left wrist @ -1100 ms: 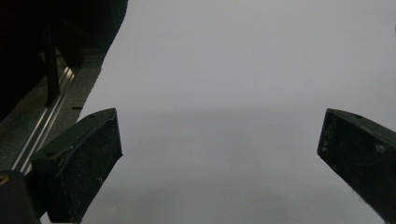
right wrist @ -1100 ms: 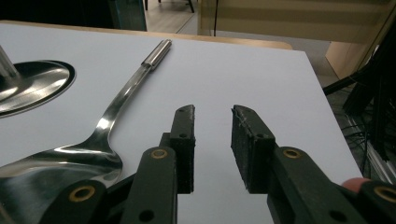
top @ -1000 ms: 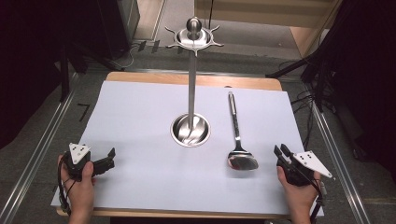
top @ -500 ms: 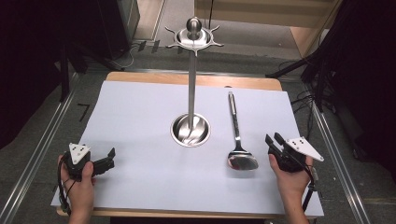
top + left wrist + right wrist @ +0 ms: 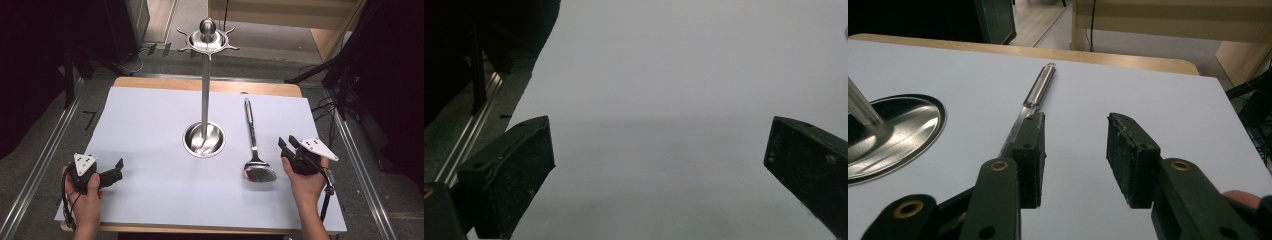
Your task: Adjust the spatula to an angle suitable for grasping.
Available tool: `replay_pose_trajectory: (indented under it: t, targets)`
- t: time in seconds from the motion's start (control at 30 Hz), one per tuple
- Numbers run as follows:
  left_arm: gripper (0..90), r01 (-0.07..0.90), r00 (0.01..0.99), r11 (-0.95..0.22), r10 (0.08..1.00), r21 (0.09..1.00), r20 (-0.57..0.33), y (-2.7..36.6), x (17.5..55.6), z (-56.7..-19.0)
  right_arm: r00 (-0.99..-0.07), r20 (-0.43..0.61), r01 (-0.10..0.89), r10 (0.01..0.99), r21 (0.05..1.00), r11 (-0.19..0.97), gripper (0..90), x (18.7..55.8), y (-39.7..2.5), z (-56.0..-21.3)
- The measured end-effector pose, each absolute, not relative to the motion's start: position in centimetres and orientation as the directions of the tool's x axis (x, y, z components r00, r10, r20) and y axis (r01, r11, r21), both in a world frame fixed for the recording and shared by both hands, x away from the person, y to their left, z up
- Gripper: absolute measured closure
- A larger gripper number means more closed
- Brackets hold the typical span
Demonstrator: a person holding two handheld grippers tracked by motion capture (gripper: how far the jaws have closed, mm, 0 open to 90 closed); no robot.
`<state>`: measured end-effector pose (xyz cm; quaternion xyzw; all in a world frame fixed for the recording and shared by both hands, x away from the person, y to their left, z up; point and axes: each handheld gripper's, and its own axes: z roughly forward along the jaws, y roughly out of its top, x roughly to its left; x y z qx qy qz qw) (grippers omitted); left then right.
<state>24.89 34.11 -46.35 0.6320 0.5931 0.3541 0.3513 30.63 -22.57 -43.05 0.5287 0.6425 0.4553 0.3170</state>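
Observation:
A steel ladle (image 5: 255, 150) lies flat on the white table cover (image 5: 150, 130), bowl toward the front, handle pointing away. My right gripper (image 5: 286, 144) stands open just right of its bowl, raised in a hand. In the right gripper view that gripper (image 5: 1075, 150) has its left jaw in front of the ladle handle (image 5: 1038, 92), nothing between the jaws. A steel utensil stand (image 5: 204, 100) with a round dish base and a hooked crown rises at the centre. My left gripper (image 5: 119, 169) rests open near the front left; its gripper (image 5: 659, 150) frames bare cover.
The stand's dish base (image 5: 888, 132) lies close to the left of my right gripper. A wooden table edge (image 5: 210, 85) runs along the back. Metal rails (image 5: 45, 160) flank the table. Dark equipment stands at both sides.
My right gripper has moved left and forward toward the ladle, ending just beside its bowl. The left gripper has stayed in place.

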Motion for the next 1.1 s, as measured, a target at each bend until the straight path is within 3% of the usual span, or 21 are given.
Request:
replay_pose_trajectory:
  t: [1.1]
  targets:
    - [0.4,0.497,0.046,-0.044,0.999,0.866,0.025,34.2,24.9,-46.3,-0.281,0.101,0.504,0.954,0.862,0.057,63.3,35.5,-19.1,-43.1]
